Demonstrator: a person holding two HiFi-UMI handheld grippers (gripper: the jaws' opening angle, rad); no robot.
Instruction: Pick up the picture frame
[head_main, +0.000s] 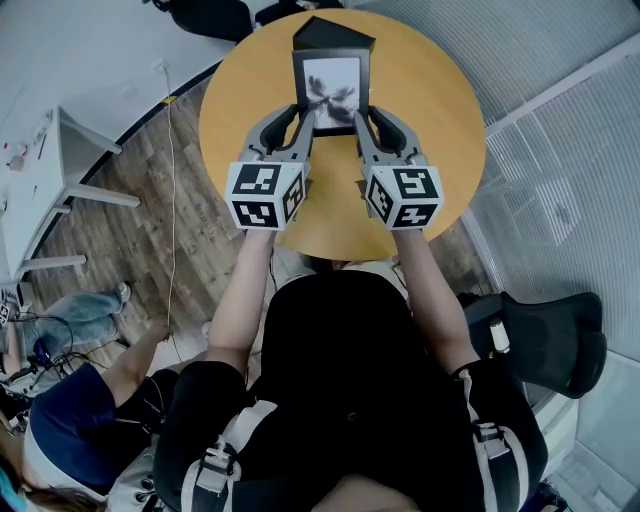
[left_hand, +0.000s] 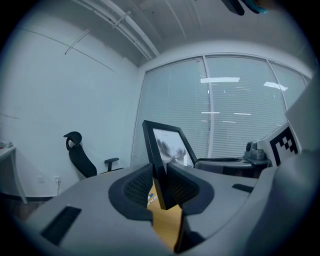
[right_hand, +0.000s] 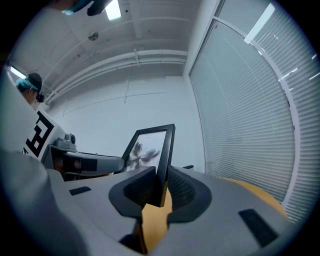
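Observation:
A black picture frame (head_main: 331, 88) with a grey flower print stands upright over the round wooden table (head_main: 420, 90). My left gripper (head_main: 305, 125) is shut on the frame's lower left edge (left_hand: 159, 170). My right gripper (head_main: 360, 125) is shut on its lower right edge (right_hand: 164, 165). In both gripper views the black pads press on the frame's thin side rails, and its bottom corner shows above the tabletop (left_hand: 167, 225). I cannot tell whether the frame touches the table. The frame's back support (head_main: 335, 35) juts out behind it.
An office chair (left_hand: 82, 160) stands by the white wall. Window blinds (right_hand: 250, 125) run along the right side. A white desk (head_main: 40, 190) sits at the left, a black chair (head_main: 550, 340) at the right, and a seated person (head_main: 70, 420) at the lower left.

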